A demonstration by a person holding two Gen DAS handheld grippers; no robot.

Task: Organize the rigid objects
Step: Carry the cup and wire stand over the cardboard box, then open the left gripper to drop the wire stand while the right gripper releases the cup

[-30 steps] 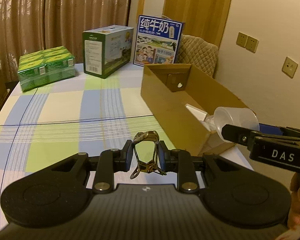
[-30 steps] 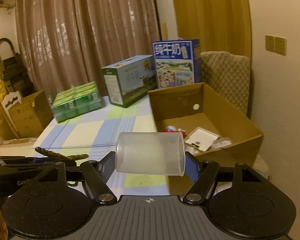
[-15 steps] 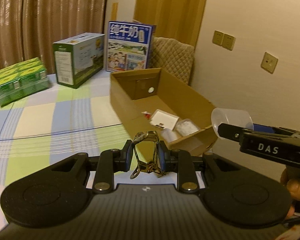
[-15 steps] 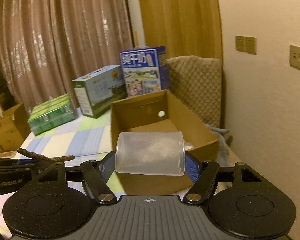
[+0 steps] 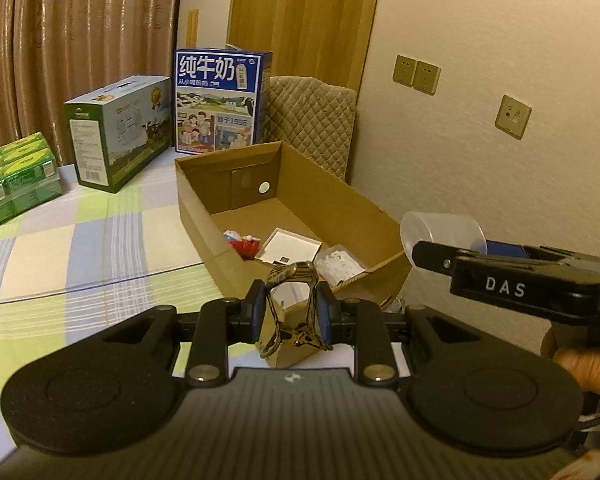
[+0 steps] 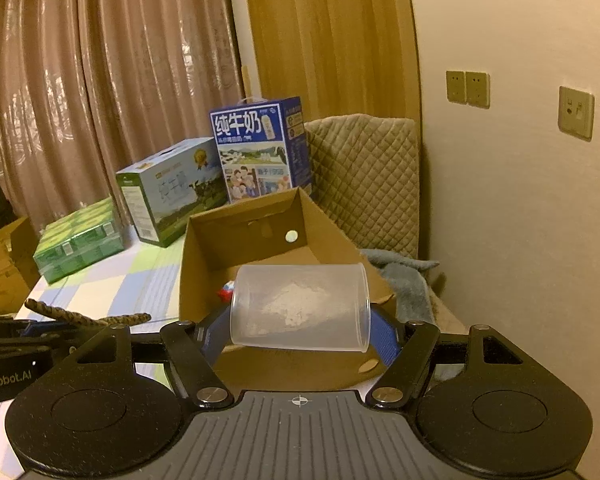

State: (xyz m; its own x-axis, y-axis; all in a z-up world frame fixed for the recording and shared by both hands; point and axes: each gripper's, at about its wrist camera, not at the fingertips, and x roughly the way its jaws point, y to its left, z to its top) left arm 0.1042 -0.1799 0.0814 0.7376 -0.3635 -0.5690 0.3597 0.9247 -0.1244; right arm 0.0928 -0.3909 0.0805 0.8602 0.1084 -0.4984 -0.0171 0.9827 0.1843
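Just short of the open cardboard box [image 5: 292,184], the left gripper [image 5: 292,312] is clamped tight on a tortoiseshell hair claw clip [image 5: 294,304], while the right gripper [image 6: 300,328] pinches a frosted plastic cup [image 6: 300,306] lying sideways between half-spread fingers. Inside the box lie a white card [image 5: 290,246], a red-and-white item [image 5: 242,242] and a clear packet [image 5: 340,262]. Behind it on the checked tablecloth [image 5: 100,240] stand a blue milk carton [image 5: 220,100], a green carton [image 5: 116,132] and green drink packs [image 5: 12,176], with a quilted chair back [image 6: 364,184] beside the box.

Ctns [image 5: 223,100] behind cardboard box [image 5: 204,216]
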